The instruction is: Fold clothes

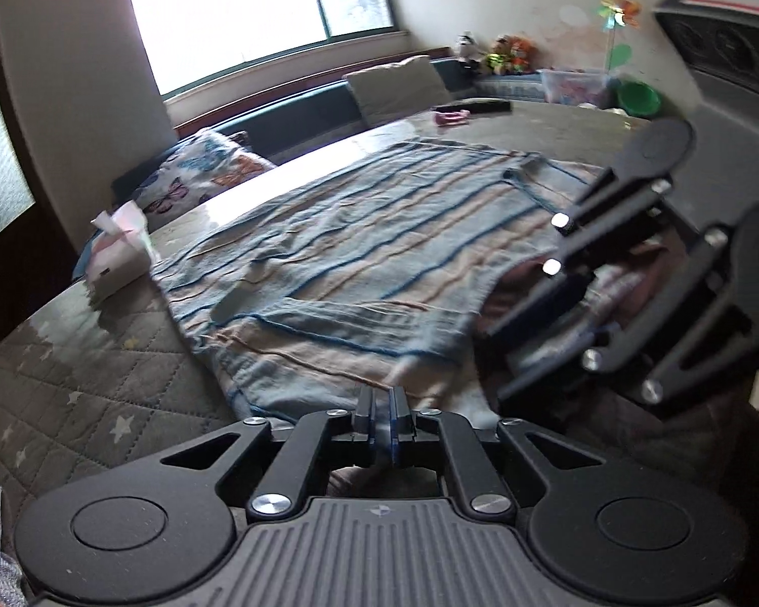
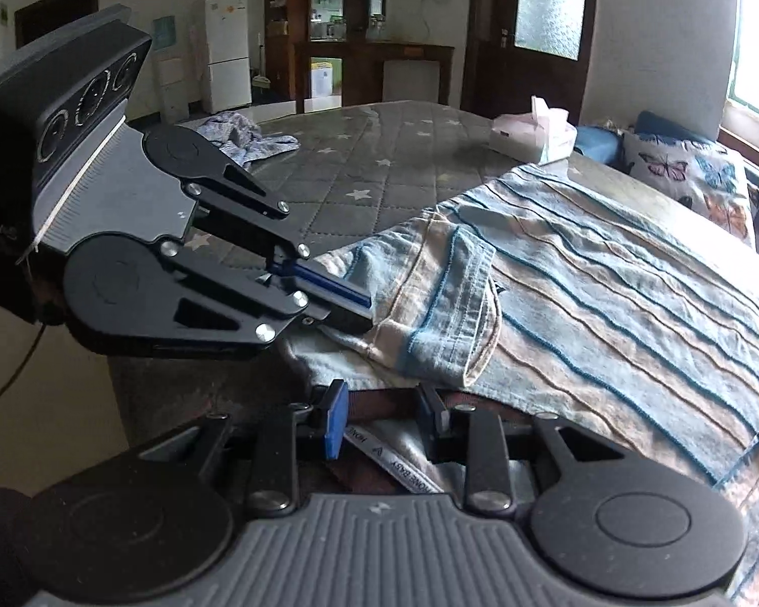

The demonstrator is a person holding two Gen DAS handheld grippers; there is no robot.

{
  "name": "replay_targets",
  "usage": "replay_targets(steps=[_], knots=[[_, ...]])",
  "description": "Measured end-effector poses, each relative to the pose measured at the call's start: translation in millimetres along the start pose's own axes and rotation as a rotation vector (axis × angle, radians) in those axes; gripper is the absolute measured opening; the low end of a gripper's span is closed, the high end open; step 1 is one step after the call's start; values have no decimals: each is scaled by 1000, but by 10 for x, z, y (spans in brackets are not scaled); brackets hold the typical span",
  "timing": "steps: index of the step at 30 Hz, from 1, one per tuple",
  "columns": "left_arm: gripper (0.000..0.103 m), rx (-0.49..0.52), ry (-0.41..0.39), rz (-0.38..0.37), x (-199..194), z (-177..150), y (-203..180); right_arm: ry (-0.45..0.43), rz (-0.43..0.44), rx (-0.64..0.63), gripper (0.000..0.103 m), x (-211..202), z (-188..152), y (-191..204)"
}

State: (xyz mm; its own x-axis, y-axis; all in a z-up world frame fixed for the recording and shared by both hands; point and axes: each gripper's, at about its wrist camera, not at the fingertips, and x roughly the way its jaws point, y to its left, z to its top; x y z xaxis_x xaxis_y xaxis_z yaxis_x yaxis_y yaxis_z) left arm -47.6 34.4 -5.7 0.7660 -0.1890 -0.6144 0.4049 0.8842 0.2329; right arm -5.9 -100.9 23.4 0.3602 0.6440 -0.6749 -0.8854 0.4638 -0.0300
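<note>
The left gripper (image 1: 382, 412) has its jaws pressed together on the near hem of the striped garment (image 1: 359, 253), the blue pads clamping a thin fold of cloth at 6 o'clock in its own view. From the right wrist view the same tool (image 2: 351, 303) reaches in from 9 o'clock, held level and pointing toward 3 o'clock, its tips buried in the folded-over corner of the fabric (image 2: 582, 293).

The right gripper (image 2: 382, 417) stands spread, one blue pad and one dark finger apart, with nothing between them but a grey labelled strip and brown cloth lying below; it sits just short of the garment's near edge. In the left wrist view it (image 1: 556, 248) comes in from 3 o'clock, tilted upward, blurred, over the garment's right side.

The garment lies spread flat, blue and beige striped, across a grey quilted cover with stars (image 1: 91, 384).

Only the left view shows the window (image 1: 258, 5) at 12 o'clock, the toys (image 1: 511, 53) and green bowl (image 1: 638, 97) at 2 o'clock. Only the right view shows a white fridge (image 2: 227, 50) at 11 o'clock and a crumpled blue cloth (image 2: 248, 137) nearby. Both show the tissue box (image 2: 534, 134) and the butterfly pillow (image 2: 693, 177).
</note>
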Motion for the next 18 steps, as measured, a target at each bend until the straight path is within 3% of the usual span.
replay_targets(steps=[6, 10, 12, 15, 18], knots=[[8, 33, -6, -7, -78, -7, -17, -4, 12, 19, 31, -80, 7, -85], [15, 62, -19, -13, -204, -4, -14, -5, -5, 66, 39, -315, -47, -277], [20, 89, -25, -23, -276, -8, -39, 5, -31, 69, 48, -437, -102, -365], [28, 136, -28, -39, -347, -29, -89, 29, -74, 47, 52, -621, -196, -468], [28, 181, -17, -45, -365, -63, -136, 62, -116, 17, 57, -766, -291, -554]])
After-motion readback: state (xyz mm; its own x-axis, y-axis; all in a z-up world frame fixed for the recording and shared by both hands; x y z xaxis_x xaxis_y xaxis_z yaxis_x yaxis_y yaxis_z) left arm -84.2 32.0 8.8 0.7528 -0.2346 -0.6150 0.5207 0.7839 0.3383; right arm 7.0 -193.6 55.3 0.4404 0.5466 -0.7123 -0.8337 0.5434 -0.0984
